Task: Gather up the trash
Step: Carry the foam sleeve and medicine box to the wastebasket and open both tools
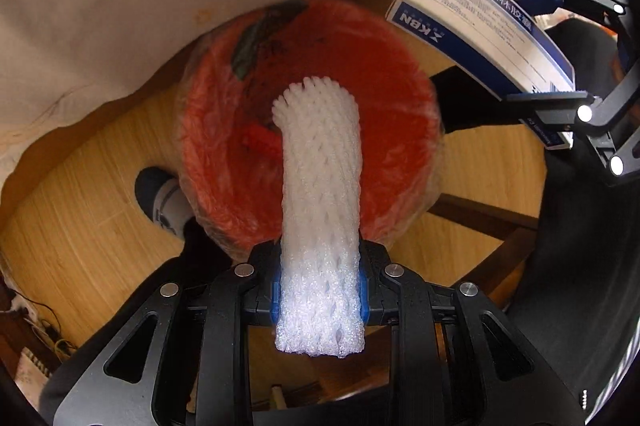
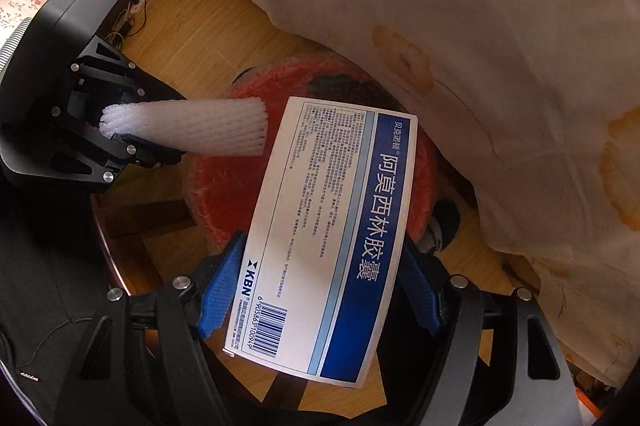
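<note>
**Left wrist view: foam net and box held over the red bin**

Left wrist view shows the left gripper (image 1: 320, 290) clenched on a white foam net (image 1: 320, 194), its blue pads pressing both sides of the tube. The net juts straight ahead of the fingers, its far end over the mouth of the red bin (image 1: 224, 162), which is lined with a clear bag and stands on a wooden floor (image 1: 80, 234). A cream cloth (image 1: 120, 6) lies beyond the bin. To the right of the net, the right gripper (image 1: 560, 74) grasps a blue-and-white box (image 1: 480, 22) above the bin's rim.

From the right wrist, the left gripper (image 2: 132, 130) appears at the left with the net (image 2: 192, 126) pointing toward the bin (image 2: 224, 186). Directly ahead, the right gripper (image 2: 320, 290) clamps the box (image 2: 328, 234) between its blue pads, barcode end nearest the camera, the box tilted over the bin. The cloth (image 2: 480, 46) hangs to the right.
</note>
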Available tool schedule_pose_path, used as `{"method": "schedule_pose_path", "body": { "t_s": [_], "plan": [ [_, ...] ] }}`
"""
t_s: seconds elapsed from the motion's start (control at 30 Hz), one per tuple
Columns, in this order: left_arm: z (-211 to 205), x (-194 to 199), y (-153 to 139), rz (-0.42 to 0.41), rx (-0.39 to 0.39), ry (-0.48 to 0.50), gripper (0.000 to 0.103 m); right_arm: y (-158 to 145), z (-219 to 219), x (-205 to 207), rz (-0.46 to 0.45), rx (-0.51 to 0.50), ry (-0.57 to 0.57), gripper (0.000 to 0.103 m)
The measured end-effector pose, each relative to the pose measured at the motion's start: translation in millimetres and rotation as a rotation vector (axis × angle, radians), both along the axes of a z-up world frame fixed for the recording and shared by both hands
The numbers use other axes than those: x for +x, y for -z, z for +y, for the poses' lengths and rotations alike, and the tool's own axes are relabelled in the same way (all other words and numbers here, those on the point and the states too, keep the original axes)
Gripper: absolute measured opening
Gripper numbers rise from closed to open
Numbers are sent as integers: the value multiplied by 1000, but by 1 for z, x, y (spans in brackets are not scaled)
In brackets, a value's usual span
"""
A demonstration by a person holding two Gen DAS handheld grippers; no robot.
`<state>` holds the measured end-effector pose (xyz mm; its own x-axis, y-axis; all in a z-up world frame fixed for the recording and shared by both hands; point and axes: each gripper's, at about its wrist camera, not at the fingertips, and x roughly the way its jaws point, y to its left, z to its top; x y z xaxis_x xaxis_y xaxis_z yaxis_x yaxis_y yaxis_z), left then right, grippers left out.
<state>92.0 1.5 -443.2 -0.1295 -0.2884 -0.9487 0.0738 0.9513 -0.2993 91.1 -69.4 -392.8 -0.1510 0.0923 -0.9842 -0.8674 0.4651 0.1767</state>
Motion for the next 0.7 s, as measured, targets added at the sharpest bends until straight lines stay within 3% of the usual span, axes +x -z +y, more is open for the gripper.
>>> {"method": "schedule_pose_path", "body": {
  "t_s": [0.2,0.47,0.5,0.53,0.57,0.7],
  "plan": [
    [1,4,20,51,-7,10,25,30,6,-3,33,-61,-25,72],
    [7,6,27,50,-19,-4,30,46,7,0,63,-77,-26,73],
    [7,6,26,39,-15,-2,46,47,7,1,60,-77,-25,75],
    [6,6,26,27,-5,0,82,45,7,4,61,-76,-23,79],
    [6,6,24,14,12,-1,95,46,8,4,72,-75,-21,100],
    [11,8,21,-3,23,-34,97,48,6,0,85,-97,-62,98]
  ]
}}
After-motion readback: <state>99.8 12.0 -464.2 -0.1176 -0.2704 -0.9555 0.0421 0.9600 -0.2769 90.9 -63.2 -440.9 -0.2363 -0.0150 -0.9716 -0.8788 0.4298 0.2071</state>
